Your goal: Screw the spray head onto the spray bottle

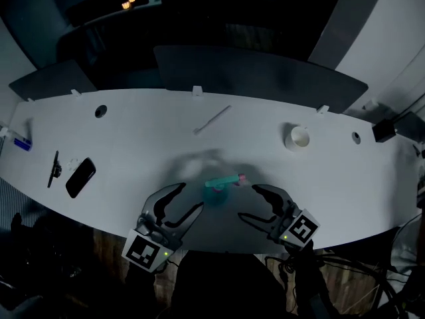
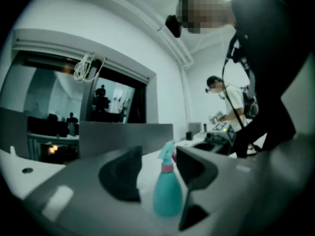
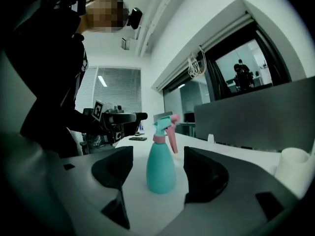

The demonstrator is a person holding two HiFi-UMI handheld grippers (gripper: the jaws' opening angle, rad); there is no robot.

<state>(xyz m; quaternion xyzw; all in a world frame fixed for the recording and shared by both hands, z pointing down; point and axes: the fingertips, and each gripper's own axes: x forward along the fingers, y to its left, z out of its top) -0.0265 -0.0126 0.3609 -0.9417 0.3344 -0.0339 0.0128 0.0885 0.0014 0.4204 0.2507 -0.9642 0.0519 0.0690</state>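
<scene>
A teal spray bottle [image 1: 217,193] stands upright on the white table [image 1: 133,131], near its front edge. Its teal spray head [image 3: 165,124] with a pink trigger sits on top, above a pink collar. My left gripper [image 1: 192,197] is just left of the bottle and open, not touching it. My right gripper [image 1: 248,203] is just right of it, also open. In the left gripper view the bottle [image 2: 167,191] shows beyond the gap of the left gripper [image 2: 157,154]. In the right gripper view the bottle [image 3: 161,168] stands beyond the right gripper [image 3: 158,154], clear of both pads.
A white cup [image 1: 297,137] stands at the back right of the table. A black phone [image 1: 80,177] and a black clip [image 1: 54,167] lie at the left, and a thin white stick [image 1: 212,120] lies at the back. Grey partitions [image 1: 259,72] rise behind the table. Another person [image 2: 231,102] stands far off.
</scene>
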